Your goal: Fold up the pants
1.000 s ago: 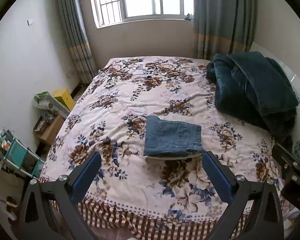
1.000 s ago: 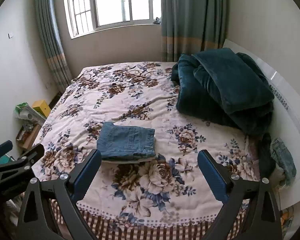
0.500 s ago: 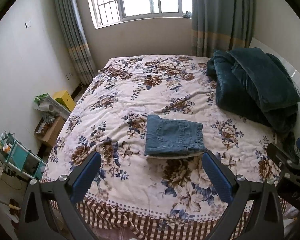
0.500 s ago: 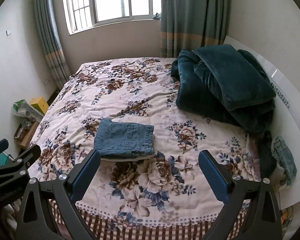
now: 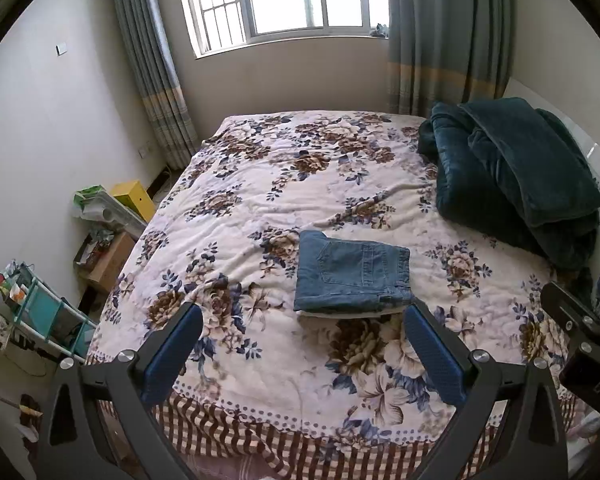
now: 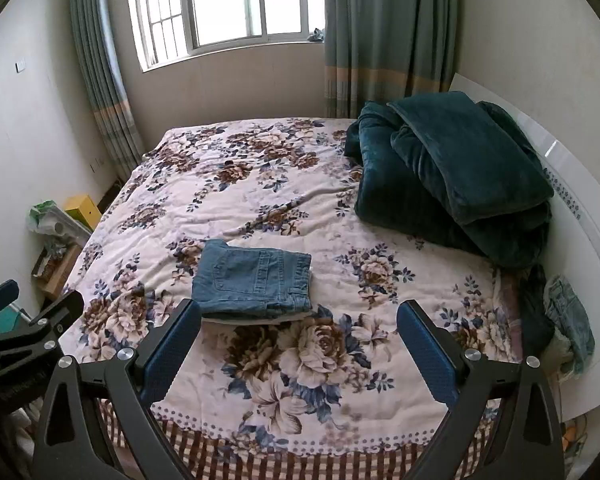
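Left wrist view: both grippers, left gripper (image 5: 302, 350) and right gripper (image 6: 298, 346), have backed away with fingers spread, empty; the folded jeans (image 5: 352, 274) lie beyond the fingertips, so folding looks finished.

Ahead of your grippers: bed with a floral cream quilt (image 5: 300, 184), brown checked hem nearest you. Bright barred window (image 5: 284, 0) on the far wall, grey-green curtains (image 5: 152, 80) each side. Dark teal folded blanket (image 6: 452, 168) far right. Yellow box (image 5: 134, 198) and teal wire rack (image 5: 40, 312) on the floor to your left, plain white walls.
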Tool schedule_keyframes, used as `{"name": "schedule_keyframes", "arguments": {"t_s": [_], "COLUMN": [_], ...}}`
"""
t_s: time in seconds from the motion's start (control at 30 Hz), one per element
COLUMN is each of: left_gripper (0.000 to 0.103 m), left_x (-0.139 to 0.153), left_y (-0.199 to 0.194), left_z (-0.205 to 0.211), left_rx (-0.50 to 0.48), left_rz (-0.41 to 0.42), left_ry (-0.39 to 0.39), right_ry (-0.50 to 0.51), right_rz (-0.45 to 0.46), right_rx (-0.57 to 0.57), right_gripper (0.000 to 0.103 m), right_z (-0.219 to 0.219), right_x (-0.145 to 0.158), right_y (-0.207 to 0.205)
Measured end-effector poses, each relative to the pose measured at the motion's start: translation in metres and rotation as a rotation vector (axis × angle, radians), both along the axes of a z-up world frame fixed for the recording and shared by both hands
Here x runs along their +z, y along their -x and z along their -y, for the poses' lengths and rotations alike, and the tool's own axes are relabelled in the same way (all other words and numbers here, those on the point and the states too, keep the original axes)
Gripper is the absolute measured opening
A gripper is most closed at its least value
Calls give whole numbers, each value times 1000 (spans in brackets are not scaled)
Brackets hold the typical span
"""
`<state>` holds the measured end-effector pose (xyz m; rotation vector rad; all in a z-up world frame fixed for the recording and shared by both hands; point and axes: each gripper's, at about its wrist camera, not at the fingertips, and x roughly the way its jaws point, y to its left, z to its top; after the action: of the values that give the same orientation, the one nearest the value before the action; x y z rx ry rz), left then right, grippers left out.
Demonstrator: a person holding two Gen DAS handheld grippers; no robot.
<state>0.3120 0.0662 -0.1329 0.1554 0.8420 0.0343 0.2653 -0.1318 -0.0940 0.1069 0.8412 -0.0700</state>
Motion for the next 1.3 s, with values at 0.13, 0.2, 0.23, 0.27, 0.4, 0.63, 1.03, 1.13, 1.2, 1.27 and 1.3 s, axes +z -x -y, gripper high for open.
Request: {"name": "schedule_keyframes", "arguments": {"t_s": [0.13, 0.2, 0.23, 0.27, 0.4, 0.63, 1.03, 1.13, 1.2, 1.27, 1.3], "left_gripper": [103, 103, 103, 103, 103, 103, 103, 103, 103, 103, 103], "left_x": [0, 0, 1, 1, 2, 2, 4, 5, 7, 6, 7], "left_y": [-1, 3, 5, 4, 9, 9, 20, 27, 30, 29, 30], "left_z": [0, -1, -2, -1, -2, -2, -7, -9, -10, -7, -7], "left_rx": [-3, 1, 3, 3, 7, 2, 14, 17, 18, 19, 18], "left_rz": [2, 4, 5, 6, 10, 10, 12, 12, 18, 20, 21], "left_ry": [-1, -5, -5, -7, -10, -9, -6, -4, -7, -8, -6], "right_ry": [-4, -6, -6, -9, -14, -24, -20, -21, -22, -21, -20], "right_rz": [0, 4, 6, 6, 7, 9, 11, 10, 11, 12, 12], "right_rx": [6, 5, 5, 5, 4, 4, 0, -1, -1, -2, -3], "right_gripper": [100, 100, 100, 100, 100, 100, 100, 100, 100, 100, 100], "right_z": [-1, 0, -1, -1, -1, 1, -1, 0, -2, -2, -2], "right_x": [3, 3, 4, 5, 7, 9, 11, 10, 11, 11, 11], "right_y": [-1, 0, 0, 1, 2, 6, 18, 20, 26, 28, 28]}}
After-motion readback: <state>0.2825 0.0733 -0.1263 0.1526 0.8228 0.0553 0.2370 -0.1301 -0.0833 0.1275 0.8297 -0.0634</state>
